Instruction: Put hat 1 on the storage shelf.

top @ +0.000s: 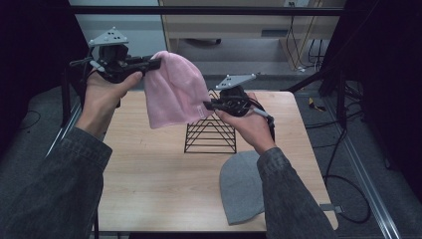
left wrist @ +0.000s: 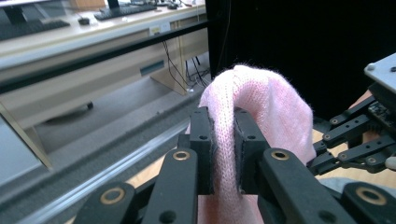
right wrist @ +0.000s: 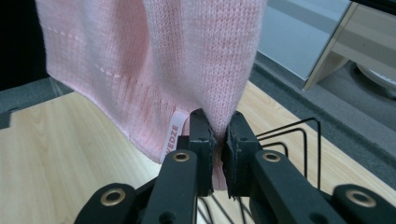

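Two handheld grippers hold a soft pink knitted beanie point(top: 174, 89) in the air above a light wooden table point(top: 149, 169). The left gripper point(top: 154, 63) is clamped on the hat's rounded crown; the right gripper point(top: 208, 105) pinches its open hem beside the small white label point(right wrist: 171, 135). The beanie's long axis slants from crown, upper left and farther away, down to hem at right, just over a black wire rack point(top: 211, 134). Judging by this, the lift is done and placing on the rack remains. A grey knitted beanie point(top: 241, 186) lies flat near the table's front edge.
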{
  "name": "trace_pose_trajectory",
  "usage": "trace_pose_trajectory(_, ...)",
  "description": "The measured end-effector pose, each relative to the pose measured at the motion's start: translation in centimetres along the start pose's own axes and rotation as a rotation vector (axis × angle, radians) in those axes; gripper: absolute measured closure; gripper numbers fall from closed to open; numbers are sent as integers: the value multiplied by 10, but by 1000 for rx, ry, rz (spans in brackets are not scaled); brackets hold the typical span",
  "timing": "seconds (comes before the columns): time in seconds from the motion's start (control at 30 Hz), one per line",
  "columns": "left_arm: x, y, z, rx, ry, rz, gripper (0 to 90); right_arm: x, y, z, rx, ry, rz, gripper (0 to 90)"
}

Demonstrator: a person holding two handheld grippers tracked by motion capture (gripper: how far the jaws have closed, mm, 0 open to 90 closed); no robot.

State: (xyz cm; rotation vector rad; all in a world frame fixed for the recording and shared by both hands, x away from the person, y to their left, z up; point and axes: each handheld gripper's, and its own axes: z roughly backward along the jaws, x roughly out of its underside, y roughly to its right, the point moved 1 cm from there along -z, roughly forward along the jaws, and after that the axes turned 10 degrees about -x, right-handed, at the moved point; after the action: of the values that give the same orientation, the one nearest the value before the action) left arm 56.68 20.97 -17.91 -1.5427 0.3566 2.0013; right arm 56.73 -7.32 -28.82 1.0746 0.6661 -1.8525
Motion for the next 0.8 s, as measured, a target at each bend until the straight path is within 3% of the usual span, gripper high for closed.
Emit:
trace_pose_trajectory(0.17, -2, 1, -14, -19, -23, -55, 800, 1, 8, -13, 18, -30, 2, 829)
trace_pose_trajectory(0.23, 1, 1, -21, -12, -24, -49, 801, 5, 12, -18, 43, -60, 13, 829)
trace_pose_trajectory(0.53, 11, 9, -43, 1, 6, -10, 801, 16, 19, -16, 53, -51, -12, 828)
trace_pose_trajectory(0.8, 12, 20, -55, 5, 18, -18, 801, 29, 26, -12, 79, -49, -33, 822)
